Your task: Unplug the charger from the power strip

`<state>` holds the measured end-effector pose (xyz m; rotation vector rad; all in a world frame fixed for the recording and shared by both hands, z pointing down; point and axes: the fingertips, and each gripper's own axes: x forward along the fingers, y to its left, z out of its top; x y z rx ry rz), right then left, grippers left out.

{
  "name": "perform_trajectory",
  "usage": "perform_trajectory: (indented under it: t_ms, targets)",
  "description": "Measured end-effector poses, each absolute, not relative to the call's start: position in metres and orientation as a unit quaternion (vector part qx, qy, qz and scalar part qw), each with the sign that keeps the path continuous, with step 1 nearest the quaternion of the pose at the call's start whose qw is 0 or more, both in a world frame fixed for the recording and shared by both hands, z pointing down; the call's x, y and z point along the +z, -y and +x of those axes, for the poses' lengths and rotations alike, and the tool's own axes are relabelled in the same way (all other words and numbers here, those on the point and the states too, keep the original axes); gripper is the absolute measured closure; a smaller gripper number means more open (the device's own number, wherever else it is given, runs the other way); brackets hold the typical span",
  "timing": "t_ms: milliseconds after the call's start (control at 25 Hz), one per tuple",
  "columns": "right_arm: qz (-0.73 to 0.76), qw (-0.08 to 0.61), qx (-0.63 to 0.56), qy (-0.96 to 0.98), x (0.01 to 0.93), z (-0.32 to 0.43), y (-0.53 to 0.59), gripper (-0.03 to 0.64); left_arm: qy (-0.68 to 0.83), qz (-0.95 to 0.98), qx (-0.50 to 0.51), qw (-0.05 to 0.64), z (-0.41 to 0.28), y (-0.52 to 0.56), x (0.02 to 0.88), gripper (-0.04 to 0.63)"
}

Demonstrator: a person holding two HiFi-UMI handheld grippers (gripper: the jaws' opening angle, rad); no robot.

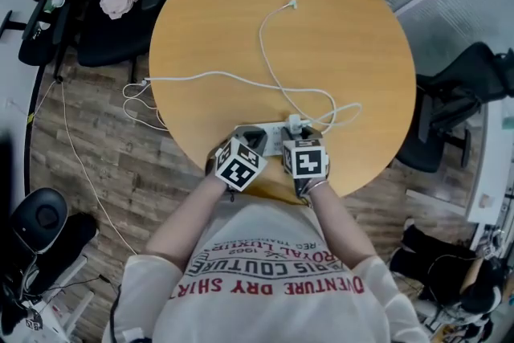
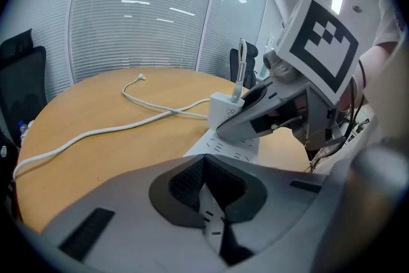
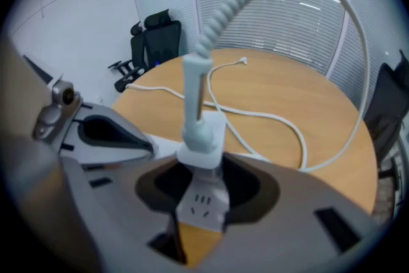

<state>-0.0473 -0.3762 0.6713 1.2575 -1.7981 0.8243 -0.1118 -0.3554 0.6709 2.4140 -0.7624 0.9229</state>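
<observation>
The right gripper (image 3: 203, 163) has its jaws closed on the white charger (image 3: 204, 137). The charger stands upright between them, plugged into the power strip (image 3: 202, 206) on the round wooden surface (image 3: 287, 89). The left gripper (image 2: 206, 166) has its jaws clamped around the strip's end, with the charger just ahead of them.

Power strip (image 1: 273, 142) largely covered in head view, charger (image 3: 211, 131) blurred close-up
</observation>
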Motion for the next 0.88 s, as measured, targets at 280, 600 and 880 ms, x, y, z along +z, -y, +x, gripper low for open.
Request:
perform_trajectory:
  t_ms: [280,600,880]
  targets:
    - [0.506,0.391,0.322,0.698,0.669,-0.047,0.374,0.456,0.28,0.875,0.336,0.208,-0.112,0.356,0.67,0.561]
    - [0.515,0.362,0.332,0.703,0.652,-0.044,0.37,0.46,0.281,0.877,0.342,0.186,-0.109,0.356,0.67,0.561]
    - [0.514,0.34,0.328,0.716,0.632,-0.046,0.366,0.46,0.275,0.879,0.342,0.187,-0.109,0.357,0.672,0.561]
